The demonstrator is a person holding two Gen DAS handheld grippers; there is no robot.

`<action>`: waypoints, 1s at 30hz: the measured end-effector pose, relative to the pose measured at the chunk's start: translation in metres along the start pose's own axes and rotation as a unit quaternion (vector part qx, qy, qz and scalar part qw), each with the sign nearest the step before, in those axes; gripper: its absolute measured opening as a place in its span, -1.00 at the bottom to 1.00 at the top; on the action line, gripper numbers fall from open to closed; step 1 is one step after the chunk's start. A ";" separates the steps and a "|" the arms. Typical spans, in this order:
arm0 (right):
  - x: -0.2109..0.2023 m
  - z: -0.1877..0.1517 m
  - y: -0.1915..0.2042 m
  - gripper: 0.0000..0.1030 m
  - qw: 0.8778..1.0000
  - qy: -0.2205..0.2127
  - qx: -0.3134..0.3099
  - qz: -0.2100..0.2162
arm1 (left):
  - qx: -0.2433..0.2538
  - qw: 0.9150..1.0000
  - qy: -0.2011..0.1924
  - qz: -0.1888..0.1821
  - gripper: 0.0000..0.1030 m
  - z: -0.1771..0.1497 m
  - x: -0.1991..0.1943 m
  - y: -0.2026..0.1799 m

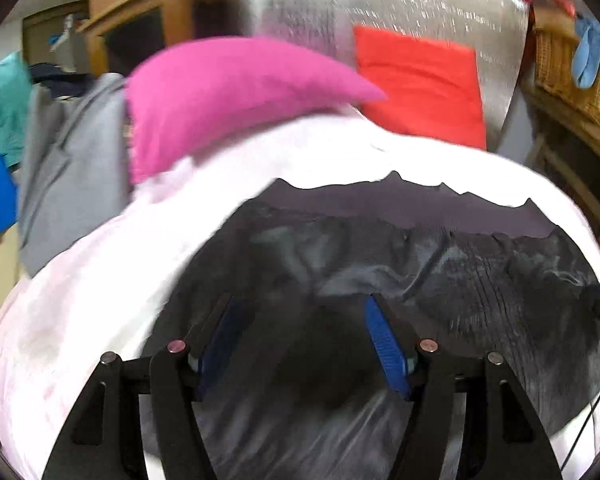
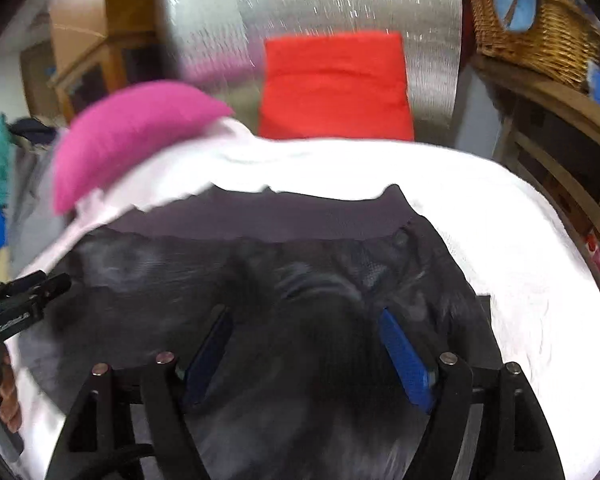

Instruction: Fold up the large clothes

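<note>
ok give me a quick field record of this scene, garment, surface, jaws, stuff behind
garment: dark garment, spread flat, wrinkled, waistband at far edge
surface: white sheet under it
left gripper: jaws open over the garment, nothing pinched
right gripper: jaws open over the garment, nothing pinched
behind: pink cushion on the sheet's far left, red cushion against a silvery panel
right side: wicker basket on a wooden shelf
blur: both views motion-blurred

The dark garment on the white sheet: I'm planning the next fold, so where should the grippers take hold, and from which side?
Probably the near hem of the dark garment, one corner per gripper, from the near side: it lies flat, waistband at the far edge.
</note>
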State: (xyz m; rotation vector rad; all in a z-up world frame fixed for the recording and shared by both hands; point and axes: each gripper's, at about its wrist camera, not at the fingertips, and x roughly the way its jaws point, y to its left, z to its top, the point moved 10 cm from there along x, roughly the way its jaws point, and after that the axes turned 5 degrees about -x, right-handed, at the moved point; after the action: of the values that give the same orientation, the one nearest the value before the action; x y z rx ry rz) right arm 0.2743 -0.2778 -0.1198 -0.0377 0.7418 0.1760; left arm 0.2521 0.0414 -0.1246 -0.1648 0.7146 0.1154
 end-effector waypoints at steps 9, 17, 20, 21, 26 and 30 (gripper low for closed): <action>0.004 -0.077 0.003 0.61 0.999 0.011 0.009 -0.037 | -0.020 0.998 0.009 0.057 0.36 -0.067 0.009 0.057; 0.014 -0.087 0.000 0.62 0.999 0.017 0.016 -0.041 | 0.003 0.997 0.020 0.070 0.38 -0.072 0.022 0.053; 0.003 -0.082 -0.003 0.61 0.999 0.034 0.029 -0.027 | -0.009 0.998 0.033 0.060 0.37 -0.066 0.012 0.058; -0.006 -0.076 -0.007 0.61 0.999 0.026 0.039 -0.020 | -0.021 0.998 0.031 0.055 0.36 -0.063 0.003 0.060; -0.038 -0.061 -0.040 0.61 0.997 -0.012 0.068 -0.038 | -0.040 0.998 -0.015 0.049 0.36 -0.042 -0.028 0.063; -0.011 -0.096 -0.073 0.62 0.991 0.052 0.116 -0.032 | -0.030 0.994 0.062 0.080 0.37 -0.066 0.010 0.073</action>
State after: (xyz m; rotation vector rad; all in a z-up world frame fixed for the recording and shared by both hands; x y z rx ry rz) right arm 0.2146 -0.3607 -0.1849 0.1522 0.8603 0.0258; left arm 0.2058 0.1005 -0.1887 -0.1730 0.8483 0.2826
